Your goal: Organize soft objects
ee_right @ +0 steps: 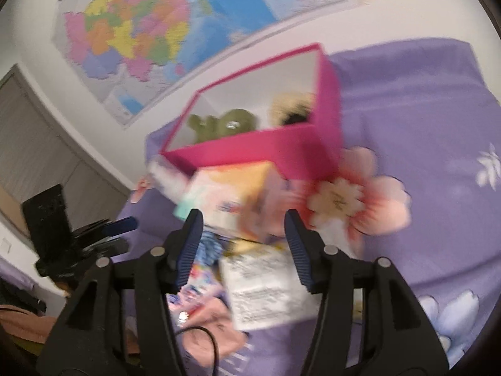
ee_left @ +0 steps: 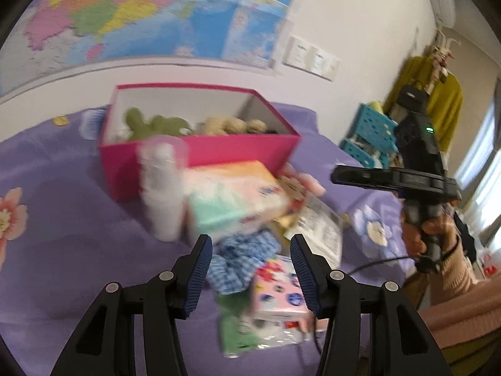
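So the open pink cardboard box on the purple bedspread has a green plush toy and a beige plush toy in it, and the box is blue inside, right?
Not quite. The pink cardboard box on the purple bedspread holds the green plush toy and beige plush toy, but its inside is white, as the left wrist view shows.

The left gripper has black plastic arms with silver round screws and dark blue ribbed pads; the right gripper looks the same; a thin black cable runs near a pink knitted sleeve.
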A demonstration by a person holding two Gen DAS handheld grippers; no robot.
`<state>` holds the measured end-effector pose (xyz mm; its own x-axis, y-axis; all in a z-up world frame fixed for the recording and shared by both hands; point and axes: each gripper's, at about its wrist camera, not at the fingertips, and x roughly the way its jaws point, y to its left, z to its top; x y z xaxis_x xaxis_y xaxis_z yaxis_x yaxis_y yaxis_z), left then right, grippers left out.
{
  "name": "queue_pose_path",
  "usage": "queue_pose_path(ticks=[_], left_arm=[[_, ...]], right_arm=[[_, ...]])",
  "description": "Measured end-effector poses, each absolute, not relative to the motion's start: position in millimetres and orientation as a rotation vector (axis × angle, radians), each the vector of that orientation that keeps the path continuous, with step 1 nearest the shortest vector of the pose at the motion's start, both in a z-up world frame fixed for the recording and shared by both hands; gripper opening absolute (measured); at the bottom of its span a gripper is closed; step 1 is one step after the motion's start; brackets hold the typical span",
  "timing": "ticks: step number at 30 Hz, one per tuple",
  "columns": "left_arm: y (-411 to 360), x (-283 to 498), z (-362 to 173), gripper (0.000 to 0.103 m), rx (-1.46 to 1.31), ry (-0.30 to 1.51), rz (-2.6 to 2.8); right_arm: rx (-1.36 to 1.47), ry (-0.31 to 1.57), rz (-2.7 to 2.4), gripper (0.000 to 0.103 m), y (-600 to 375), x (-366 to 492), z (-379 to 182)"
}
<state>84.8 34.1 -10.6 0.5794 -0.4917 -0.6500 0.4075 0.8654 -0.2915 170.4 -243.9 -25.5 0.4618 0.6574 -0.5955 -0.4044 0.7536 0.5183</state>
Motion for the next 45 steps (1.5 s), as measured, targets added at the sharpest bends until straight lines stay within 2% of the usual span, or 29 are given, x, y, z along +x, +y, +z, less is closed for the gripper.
queue_pose_path(ticks=[10, 16, 23, 25, 26, 28, 32, 34, 36, 39, 41, 45], left_arm=[[-42.4, 90.0, -35.1, 0.053, -0.074, 0.923, -0.748], [-66.7, 99.1, -56.1, 0.053, -0.110, 1.055, -0.791], [-79.4, 113.1, -68.4, 0.053, -0.152, 1.124, -0.741], [-79.7, 115.4, -68.5, 0.049, -0.153, 1.126, -0.716], [-78.1, 116.1, -69.0, 0.043, -0.153, 1.126, -0.704], [-77.0, 117.9, -70.5, 0.035, -0.145, 1.134, -0.672], [-67.9, 118.5, -71.3, 0.031, -0.166, 1.138, -0.644], [-64.2, 116.5, -70.1, 0.030, -0.167, 1.132, -0.632], [-62.9, 116.4, -70.2, 0.030, -0.171, 1.133, -0.629], [-63.4, 115.4, -68.9, 0.028, -0.166, 1.129, -0.623], [-63.2, 113.5, -65.7, 0.024, -0.159, 1.118, -0.624], [-66.7, 108.1, -47.6, 0.023, -0.150, 1.063, -0.657]], right_arm=[[0.410, 0.998, 0.523, 0.056, -296.2, 174.1, -80.2], [0.405, 0.983, 0.589, 0.056, -293.1, 174.8, -85.9], [0.358, 0.986, 0.668, 0.058, -282.7, 176.6, -90.2], [0.353, 0.986, 0.695, 0.058, -282.5, 174.6, -90.3], [0.346, 0.987, 0.700, 0.058, -282.8, 173.2, -90.7], [0.346, 0.988, 0.722, 0.055, -283.2, 169.7, -91.6], [0.365, 0.989, 0.746, 0.046, -285.2, 162.8, -93.0], [0.376, 0.985, 0.753, 0.039, -286.4, 160.8, -93.8], [0.383, 0.981, 0.738, 0.028, -287.8, 159.3, -95.2], [0.401, 0.967, 0.743, 0.022, -290.9, 156.5, -93.9], [0.389, 0.944, 0.743, 0.020, -290.8, 152.0, -87.5], [0.376, 0.900, 0.773, 0.017, -291.3, 145.4, -68.1]])
